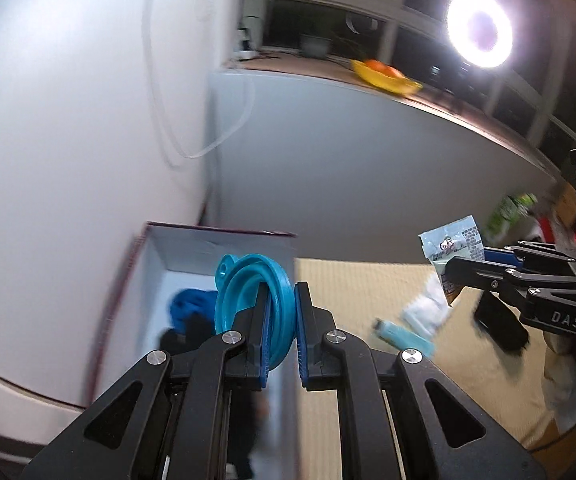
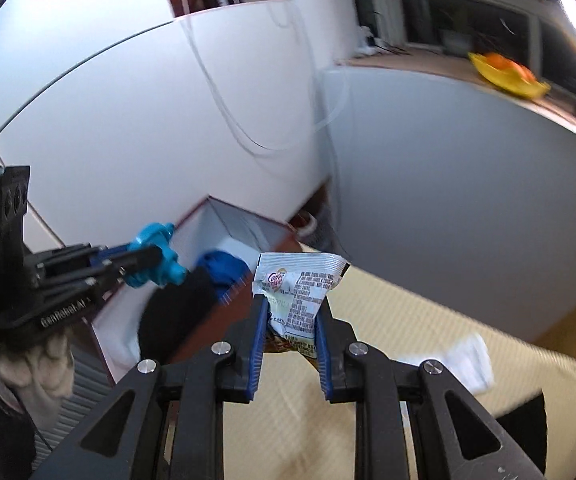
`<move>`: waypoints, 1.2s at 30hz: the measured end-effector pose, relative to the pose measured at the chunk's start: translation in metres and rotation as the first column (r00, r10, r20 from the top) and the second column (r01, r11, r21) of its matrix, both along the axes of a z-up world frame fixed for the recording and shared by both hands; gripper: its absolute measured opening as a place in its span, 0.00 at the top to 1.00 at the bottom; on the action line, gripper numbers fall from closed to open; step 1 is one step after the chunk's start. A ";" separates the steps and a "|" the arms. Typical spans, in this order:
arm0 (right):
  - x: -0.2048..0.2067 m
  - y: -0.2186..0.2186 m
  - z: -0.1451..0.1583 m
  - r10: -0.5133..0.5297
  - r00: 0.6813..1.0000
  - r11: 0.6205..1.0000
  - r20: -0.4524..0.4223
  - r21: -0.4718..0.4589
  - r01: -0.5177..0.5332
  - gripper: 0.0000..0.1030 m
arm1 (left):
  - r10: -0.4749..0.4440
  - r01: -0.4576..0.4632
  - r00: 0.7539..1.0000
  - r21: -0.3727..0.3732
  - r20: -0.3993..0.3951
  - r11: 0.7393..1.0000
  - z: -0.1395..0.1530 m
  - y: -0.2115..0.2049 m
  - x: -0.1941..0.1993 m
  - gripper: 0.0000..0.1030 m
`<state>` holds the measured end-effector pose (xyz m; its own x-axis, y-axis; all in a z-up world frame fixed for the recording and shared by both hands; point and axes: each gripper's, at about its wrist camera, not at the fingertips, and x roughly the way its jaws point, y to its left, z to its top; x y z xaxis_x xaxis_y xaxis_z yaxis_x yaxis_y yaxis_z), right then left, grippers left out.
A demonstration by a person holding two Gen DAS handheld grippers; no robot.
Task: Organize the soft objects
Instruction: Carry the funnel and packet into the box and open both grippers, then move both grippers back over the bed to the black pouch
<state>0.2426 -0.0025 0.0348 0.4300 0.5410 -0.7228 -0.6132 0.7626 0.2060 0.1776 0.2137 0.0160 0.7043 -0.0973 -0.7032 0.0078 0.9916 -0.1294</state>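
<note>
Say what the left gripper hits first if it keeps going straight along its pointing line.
Probably the open box: the left gripper, shut on the blue funnel, points into it, toward the blue cloth. Depth unclear.

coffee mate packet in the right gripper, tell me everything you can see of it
The coffee mate packet is a small crinkled sachet, white at the top with a red logo and dense print, brownish lower down. It looks like thin foil or plastic. It stands upright, pinched between the blue pads of the right hand-held gripper, held above the beige mat.
</note>
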 end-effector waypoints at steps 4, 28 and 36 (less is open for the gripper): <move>0.015 0.046 -0.003 0.037 0.999 0.999 -0.003 0.001 -0.037 0.80 | 0.059 -0.059 0.998 -0.027 -0.026 0.998 -0.006 0.026 0.012 0.91; 0.068 0.130 -0.058 0.049 0.994 0.999 -0.098 -0.011 -0.050 0.62 | 0.194 -0.196 0.977 -0.017 -0.087 0.980 -0.039 0.059 0.048 0.57; 0.066 0.105 -0.044 0.015 0.997 1.000 -0.080 0.018 -0.014 0.47 | 0.208 -0.209 0.977 -0.004 -0.049 0.978 -0.026 0.057 0.034 0.43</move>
